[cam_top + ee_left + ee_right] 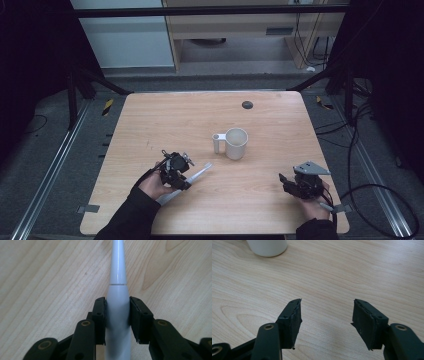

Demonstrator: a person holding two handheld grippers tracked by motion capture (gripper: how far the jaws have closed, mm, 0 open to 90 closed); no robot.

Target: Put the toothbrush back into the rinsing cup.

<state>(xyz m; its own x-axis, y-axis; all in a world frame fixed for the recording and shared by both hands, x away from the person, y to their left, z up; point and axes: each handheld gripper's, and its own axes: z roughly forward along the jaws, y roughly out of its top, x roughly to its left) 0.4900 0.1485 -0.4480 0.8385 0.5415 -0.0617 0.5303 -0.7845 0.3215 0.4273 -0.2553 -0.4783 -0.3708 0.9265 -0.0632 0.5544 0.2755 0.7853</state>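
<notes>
Left gripper (186,172) clamped on electric toothbrush (117,302) at its thick handle, tip toward two o'clock, low over table (150,125). Looks light, rigid, glossy-slick, so gripped wide. White mug (235,143) centre; right gripper (325,315) agape, empty.

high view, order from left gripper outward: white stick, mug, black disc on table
1. White stick: clamped between the left gripper fingers, tip angled toward the mug.
2. White mug: table centre, ahead and to the right, handle on its left side.
3. Black disc: near the far edge, beyond the mug.
</notes>
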